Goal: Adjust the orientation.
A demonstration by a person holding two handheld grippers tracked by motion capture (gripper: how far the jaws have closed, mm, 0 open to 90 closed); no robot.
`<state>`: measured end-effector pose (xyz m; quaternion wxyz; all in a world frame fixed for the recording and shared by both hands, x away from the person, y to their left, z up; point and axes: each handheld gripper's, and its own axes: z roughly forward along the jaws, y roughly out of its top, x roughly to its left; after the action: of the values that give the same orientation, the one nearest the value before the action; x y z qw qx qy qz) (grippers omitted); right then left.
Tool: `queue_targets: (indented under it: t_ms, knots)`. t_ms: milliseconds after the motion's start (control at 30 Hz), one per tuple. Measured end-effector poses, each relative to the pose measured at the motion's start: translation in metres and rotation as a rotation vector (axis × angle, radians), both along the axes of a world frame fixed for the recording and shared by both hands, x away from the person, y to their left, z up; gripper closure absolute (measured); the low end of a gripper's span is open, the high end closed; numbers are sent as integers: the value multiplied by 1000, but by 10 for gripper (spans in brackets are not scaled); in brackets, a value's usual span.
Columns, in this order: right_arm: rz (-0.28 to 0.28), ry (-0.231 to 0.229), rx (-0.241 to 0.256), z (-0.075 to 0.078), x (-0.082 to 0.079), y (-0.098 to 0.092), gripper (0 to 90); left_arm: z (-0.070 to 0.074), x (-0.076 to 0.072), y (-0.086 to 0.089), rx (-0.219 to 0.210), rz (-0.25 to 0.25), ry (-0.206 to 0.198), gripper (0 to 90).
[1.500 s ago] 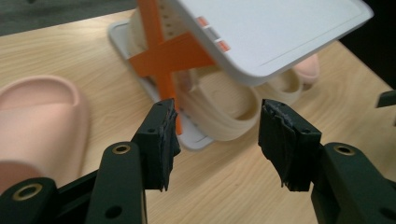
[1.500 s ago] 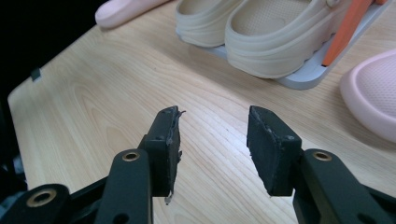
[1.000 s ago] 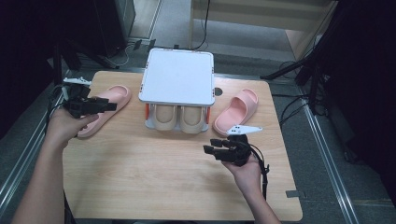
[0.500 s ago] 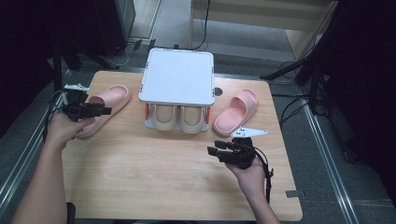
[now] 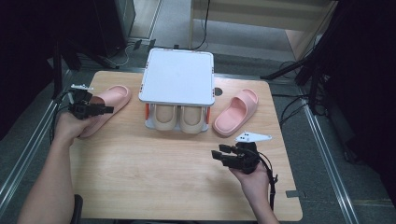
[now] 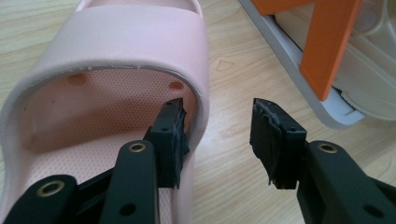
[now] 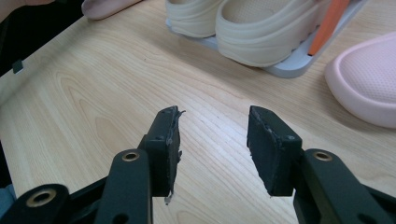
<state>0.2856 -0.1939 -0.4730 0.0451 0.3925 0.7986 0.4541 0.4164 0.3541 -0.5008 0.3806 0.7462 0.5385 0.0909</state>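
From the high view, the left gripper (image 5: 100, 110) sits over the left pink slipper (image 5: 109, 100) at the table's (image 5: 154, 182) left side; the right gripper (image 5: 223, 154) hovers over bare wood. Left gripper view: jaws wide apart, one inside the slipper (image 6: 116, 70), straddling its edge, gripping nothing. Right gripper view: jaws gaping, empty, a rack (image 7: 285, 65) of beige shoes (image 7: 261, 28) ahead.

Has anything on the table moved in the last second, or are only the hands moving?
Only the hands. The left gripper drew back along the left pink slipper; its open jaws now straddle that slipper's side wall without clamping. The right gripper slid slightly toward the person, open over bare wood. Both pink slippers, the beige pair and the white rack stayed put.
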Motion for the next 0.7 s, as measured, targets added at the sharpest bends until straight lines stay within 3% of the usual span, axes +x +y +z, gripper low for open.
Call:
queue_targets:
  t_ms: [167, 400, 567, 700]
  knots:
    - [-20, -2, 1, 0, -3, -6, 541, -5, 6, 2, -35, 16, -7, 605]
    - [-41, -1, -4, -1, -7, -11, 541, 1, 12, -2, 4, 65, -10, 807]
    - [-39, 2, 0, -1, -5, -11, 541, 12, 9, 5, -60, 102, 6, 843]
    - [-29, 7, 5, 0, -3, -9, 541, 21, 4, 7, -80, 108, 18, 842]
